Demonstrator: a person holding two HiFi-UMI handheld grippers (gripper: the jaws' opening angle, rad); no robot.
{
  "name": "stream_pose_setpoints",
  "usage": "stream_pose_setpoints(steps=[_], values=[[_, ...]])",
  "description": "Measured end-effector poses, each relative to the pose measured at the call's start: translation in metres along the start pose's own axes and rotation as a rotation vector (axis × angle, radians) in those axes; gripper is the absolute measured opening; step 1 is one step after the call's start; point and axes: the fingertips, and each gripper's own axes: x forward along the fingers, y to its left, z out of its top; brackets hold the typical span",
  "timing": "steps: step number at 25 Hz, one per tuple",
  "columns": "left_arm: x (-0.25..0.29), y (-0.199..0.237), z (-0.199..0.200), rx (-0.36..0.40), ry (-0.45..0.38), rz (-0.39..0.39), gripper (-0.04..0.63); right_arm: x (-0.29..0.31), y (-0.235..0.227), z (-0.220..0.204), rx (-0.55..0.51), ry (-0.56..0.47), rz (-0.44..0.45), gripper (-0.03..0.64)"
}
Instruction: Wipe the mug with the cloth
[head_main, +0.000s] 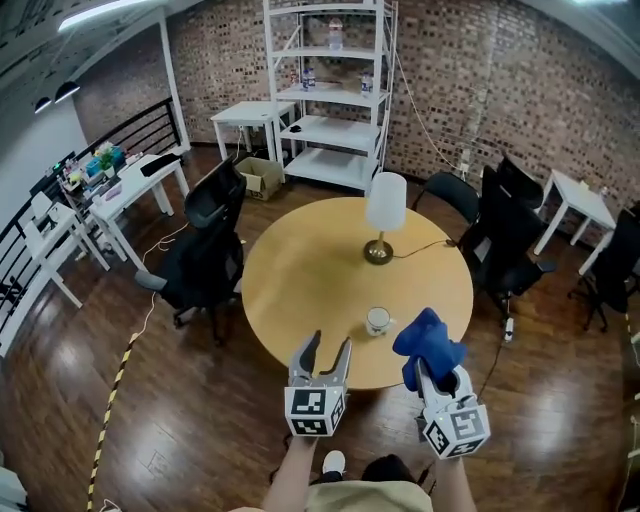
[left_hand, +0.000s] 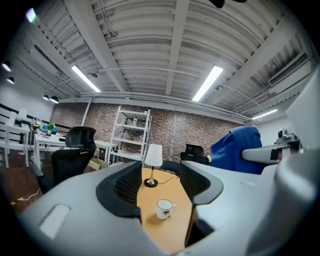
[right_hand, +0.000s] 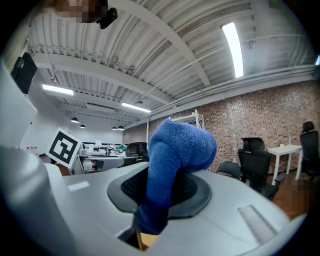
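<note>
- Two hand-held grippers hover at the near edge of the counter (head_main: 300, 280), at the lower centre of the head view. The upright mug (head_main: 378, 320) stands just above and between them.
- The left hand-held gripper (head_main: 331, 344) is spread and empty, with the mug framed ahead between its jaws.
- The right hand-held gripper (head_main: 437, 372) is clenched on the blue cloth (head_main: 428, 343), just right of the mug.

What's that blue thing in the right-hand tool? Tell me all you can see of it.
It is a blue cloth, soft and fuzzy like microfibre, bunched into a lump. The right gripper is shut on its lower part, so the rest stands up and flops over the jaws. It hangs over the near edge of the wooden table, just right of the white mug, apart from it.
</note>
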Motion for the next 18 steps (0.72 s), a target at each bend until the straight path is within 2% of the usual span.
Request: stream_pose_setpoints(steps=[5, 8, 13, 15, 18], values=[[0.052, -0.006, -0.017, 0.070, 0.051, -0.034, 0.216, 0.018, -0.041, -0.008, 0.032, 0.007, -0.068, 0.087], [0.079, -0.012, -0.019, 0.080, 0.059, -0.036, 0.215, 0.037, -0.071, -0.012, 0.055, 0.010, -0.081, 0.087], [0.127, -0.022, -0.056, 0.198, 0.149, -0.008, 0.210, 0.081, -0.118, -0.023, 0.058, 0.022, -0.029, 0.087], [0.146, -0.026, -0.070, 0.192, 0.181, 0.021, 0.210, 0.098, -0.139, -0.026, 0.052, 0.032, 0.002, 0.087], [0.166, -0.032, -0.094, 0.138, 0.222, 0.078, 0.206, 0.126, -0.175, -0.030, 0.057, 0.046, 0.040, 0.087]])
